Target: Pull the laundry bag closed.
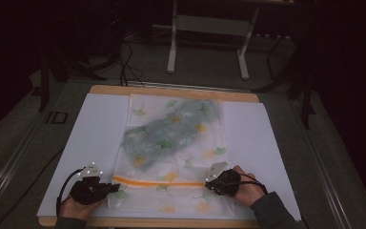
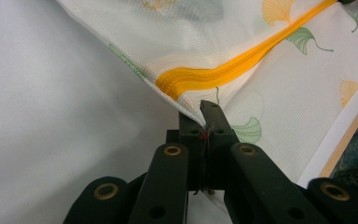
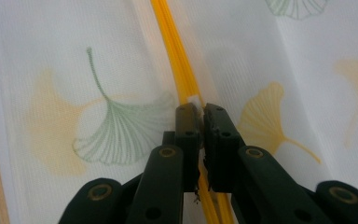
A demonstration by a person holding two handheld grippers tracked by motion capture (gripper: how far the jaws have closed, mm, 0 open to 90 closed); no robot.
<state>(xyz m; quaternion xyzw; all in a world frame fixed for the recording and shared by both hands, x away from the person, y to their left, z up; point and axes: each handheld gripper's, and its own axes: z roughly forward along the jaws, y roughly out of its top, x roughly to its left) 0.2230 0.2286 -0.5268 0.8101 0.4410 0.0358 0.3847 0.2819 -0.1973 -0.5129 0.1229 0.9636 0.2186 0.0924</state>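
From the high view, my left gripper [image 1: 108, 188] pinches the mesh laundry bag [image 1: 174, 157] at its 7 o'clock corner, while my right gripper [image 1: 208, 184] nips the zipper [image 1: 159, 182] at 4 o'clock. The bag lies flat on a white sheet [image 1: 95, 129] over a wooden table [image 1: 171, 90]; beyond are dark floor and a white stand [image 1: 209, 28].

In the left gripper view, the jaws are pressed together on the bag's edge [image 2: 193, 112]; I judge the thin mesh could slip free if I pull hard.

In the right gripper view, the jaws clamp the zipper pull [image 3: 195, 101]; a skewed tug might jam the orange teeth [image 3: 175, 51].
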